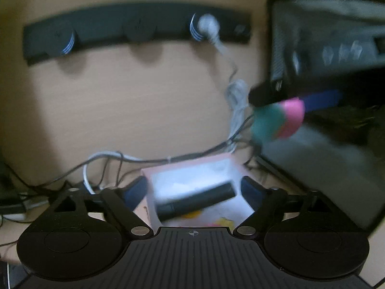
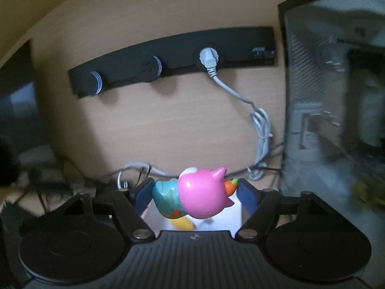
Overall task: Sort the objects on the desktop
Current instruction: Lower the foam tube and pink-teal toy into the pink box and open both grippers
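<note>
My right gripper (image 2: 195, 192) is shut on a pink and teal toy figure (image 2: 199, 197), held in the air above a white box. The same toy (image 1: 279, 118) shows blurred at the right of the left wrist view, with the right gripper's blue finger (image 1: 320, 98) behind it. My left gripper (image 1: 193, 190) is open around a pink-rimmed white box (image 1: 192, 175), its blue fingers at the box's two sides. A black marker-like stick (image 1: 196, 201) lies inside the box.
A black power strip (image 2: 168, 60) is fixed to the wooden back panel, with a grey plug and cable (image 2: 240, 96) hanging down. A dark computer case (image 2: 336, 96) stands at the right. Tangled cables (image 1: 108, 166) lie on the desk behind the box.
</note>
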Tool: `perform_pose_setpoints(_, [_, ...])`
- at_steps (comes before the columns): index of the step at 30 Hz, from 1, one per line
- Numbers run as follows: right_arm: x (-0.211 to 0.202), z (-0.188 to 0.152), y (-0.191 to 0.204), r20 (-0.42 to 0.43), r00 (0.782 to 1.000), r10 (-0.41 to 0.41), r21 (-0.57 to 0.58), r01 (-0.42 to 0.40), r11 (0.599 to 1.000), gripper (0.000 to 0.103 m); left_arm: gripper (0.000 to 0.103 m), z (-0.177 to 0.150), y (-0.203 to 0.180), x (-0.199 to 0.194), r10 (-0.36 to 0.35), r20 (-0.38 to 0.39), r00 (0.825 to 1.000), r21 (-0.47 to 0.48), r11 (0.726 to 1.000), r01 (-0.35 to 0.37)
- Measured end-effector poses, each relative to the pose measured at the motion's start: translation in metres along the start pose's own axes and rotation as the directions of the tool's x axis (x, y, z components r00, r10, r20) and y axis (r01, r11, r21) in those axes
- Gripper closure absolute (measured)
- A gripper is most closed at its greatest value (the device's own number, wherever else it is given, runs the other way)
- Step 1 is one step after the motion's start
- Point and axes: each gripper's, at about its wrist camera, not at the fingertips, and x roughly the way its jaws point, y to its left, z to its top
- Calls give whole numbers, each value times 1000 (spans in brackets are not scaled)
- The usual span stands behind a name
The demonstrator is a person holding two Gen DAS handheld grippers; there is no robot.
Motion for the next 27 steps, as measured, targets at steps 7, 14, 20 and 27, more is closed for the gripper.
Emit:
perform_pose_setpoints(7, [18,-18,-21,23,999,-27,27,26,999,6,3,-45,18,-13,84,-145,986,-103,990,-99])
perform_pose_setpoints(14, [26,-96,-12,-186,982,20,18,-17,1000,6,3,-126,39,-56,161,-368,916,-177,955,-239])
perform_pose_setpoints(20, [28,-126,25,-266,963,39,-88,-64,994,5,3,-147,72,-90,245,-399,883,-242,901,-359])
perform_pose_setpoints(27, [33,-132,75,-287,953,94,-160,-145,976,3,3,-160,100,-133,320,-391,863,-303,841,-449])
